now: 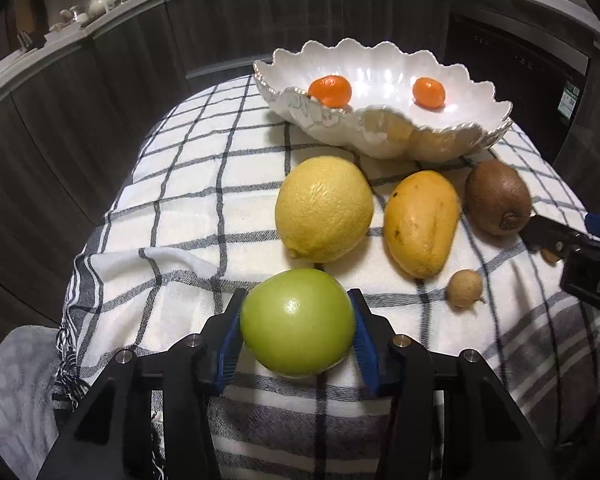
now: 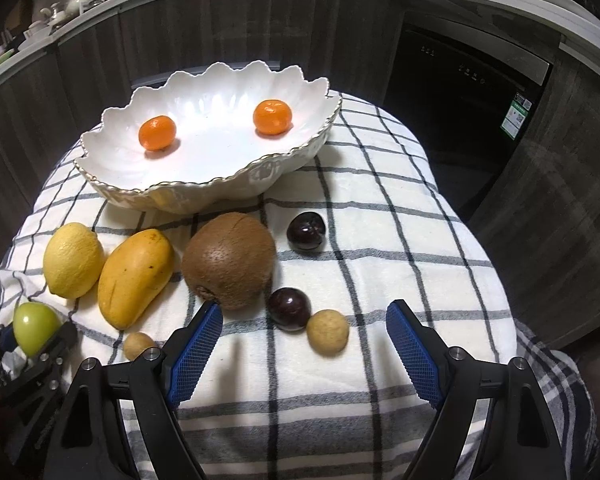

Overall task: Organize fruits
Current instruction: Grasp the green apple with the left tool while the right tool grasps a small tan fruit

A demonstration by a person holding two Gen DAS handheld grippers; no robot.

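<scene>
Sorting stage: early, I judge; only two fruits lie in the bowl and most are still outside it.
Bowl: the white scalloped bowl (image 2: 204, 168) stands at the far side of the worktop (image 2: 380, 240), which is covered with a checked cloth.
Done: two mandarins, one (image 2: 157, 133) on the left and one (image 2: 272, 117) on the right, rest inside the bowl, well apart from each other.
Left hand-held gripper (image 1: 298, 324): its blue pads sit against both sides of the green apple (image 1: 298, 322), so it grips the apple, which is still low over the cloth at the near edge.
Right hand-held gripper (image 2: 304, 340): jaws wide apart and holding nothing, low over the cloth, with a small tan fruit (image 2: 327, 333) and a dark plum (image 2: 289, 309) just in front of them.
Still on the cloth: lemon (image 2: 74, 260), mango (image 2: 134, 278) just beside it, kiwi (image 2: 229, 260), a second dark plum (image 2: 306, 232) and a second small tan fruit (image 2: 139, 346).
Left to do: probably carry the apple to the bowl, then the other seven fruits.
Next for the right side: I cannot tell which fruit it aims at.
</scene>
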